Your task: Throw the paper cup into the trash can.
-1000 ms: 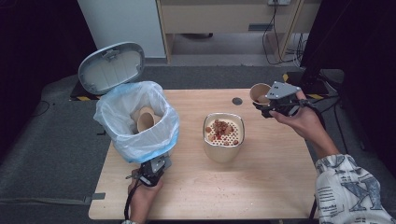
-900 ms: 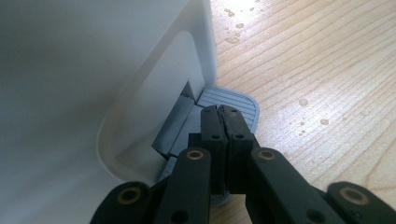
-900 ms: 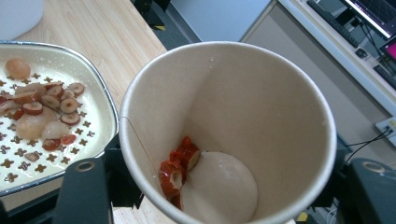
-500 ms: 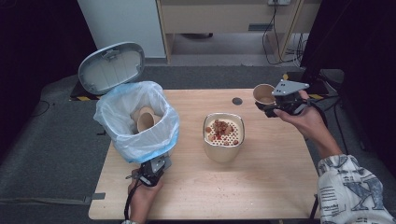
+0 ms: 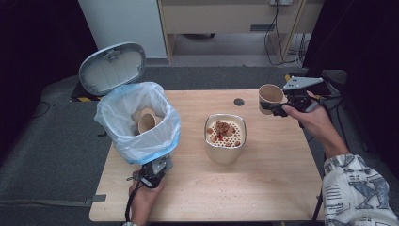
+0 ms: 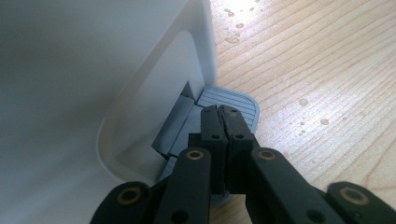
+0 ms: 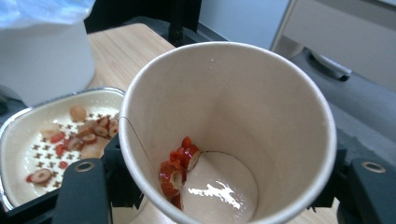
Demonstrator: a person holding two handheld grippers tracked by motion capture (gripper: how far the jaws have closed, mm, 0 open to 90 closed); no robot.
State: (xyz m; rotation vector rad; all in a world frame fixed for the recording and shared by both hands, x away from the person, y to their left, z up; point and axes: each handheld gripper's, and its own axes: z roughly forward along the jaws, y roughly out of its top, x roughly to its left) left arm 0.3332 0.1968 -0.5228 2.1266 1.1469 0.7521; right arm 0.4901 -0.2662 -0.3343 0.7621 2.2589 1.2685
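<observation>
Near the table's [image 5: 197, 197] far right corner, the right gripper [image 5: 275, 107] clasped a paper cup [image 5: 270, 96] by its thin, crushable wall. The left gripper [image 5: 157, 168], clenched empty, pressed the bin's pedal [image 6: 233, 100].

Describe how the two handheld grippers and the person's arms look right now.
Both grippers are black linkage frames with brass-coloured pivot pins. The right gripper carries a grey three-cornered plate; the left gripper trails a black cable. The right arm wears a white sleeve with dark print.
</observation>
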